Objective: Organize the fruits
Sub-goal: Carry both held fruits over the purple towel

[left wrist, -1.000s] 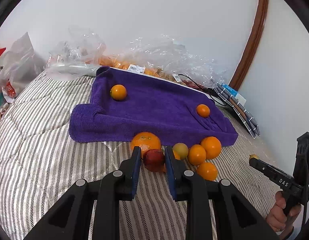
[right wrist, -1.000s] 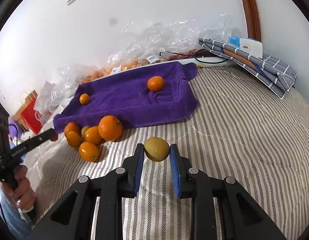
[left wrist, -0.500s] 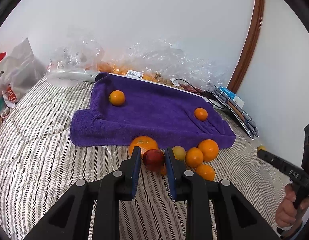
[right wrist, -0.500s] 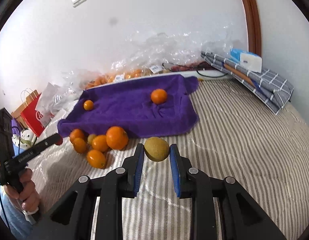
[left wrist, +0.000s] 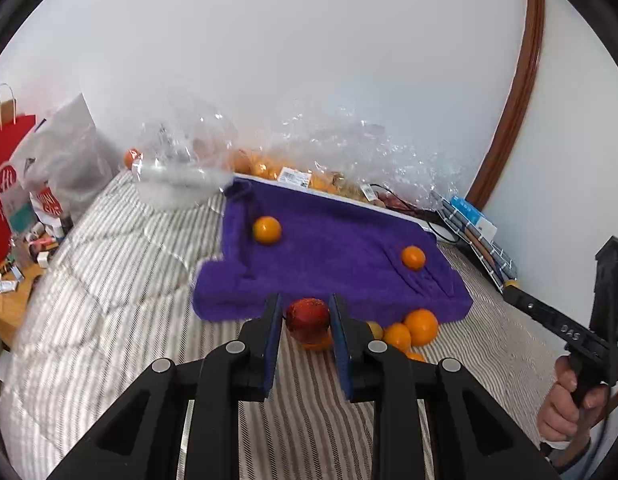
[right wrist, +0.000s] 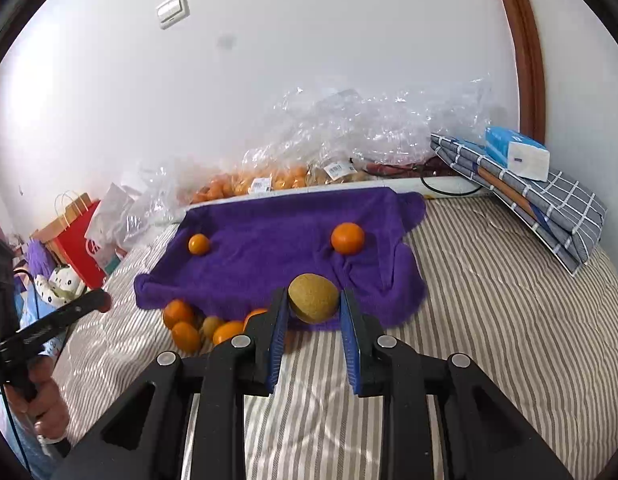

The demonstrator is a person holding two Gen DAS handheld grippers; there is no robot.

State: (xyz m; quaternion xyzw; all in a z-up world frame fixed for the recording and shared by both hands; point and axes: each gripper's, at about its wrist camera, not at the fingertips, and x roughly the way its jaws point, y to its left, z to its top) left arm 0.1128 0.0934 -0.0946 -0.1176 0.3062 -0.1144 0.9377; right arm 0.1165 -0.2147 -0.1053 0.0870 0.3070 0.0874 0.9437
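The left gripper (left wrist: pixel 305 322) is clamped on a red fruit (left wrist: pixel 307 319), held up in front of the near edge of the purple towel (left wrist: pixel 333 264). The right gripper (right wrist: pixel 313 308) is clamped on a brownish-green fruit (right wrist: pixel 313 298), also raised before the towel's near edge, toward its right side. Both grippers hang over the striped quilt (right wrist: pixel 489 320). On the quilt, tight against the towel's near edge, lies a cluster of oranges (left wrist: pixel 421 326) with a small greenish fruit (right wrist: pixel 211 325) among them. On the towel itself sit two more oranges, well apart: one (left wrist: pixel 267 230) near its left side and one (left wrist: pixel 413 257) near its right. Behind the towel, along the wall, clear plastic bags (right wrist: pixel 349 136) hold more orange fruit. To the right of the towel lies folded checked cloth (right wrist: pixel 549 204) with a blue-and-white box (right wrist: pixel 517 152) on top. Far left of the towel stands a red paper bag (left wrist: pixel 5 176).
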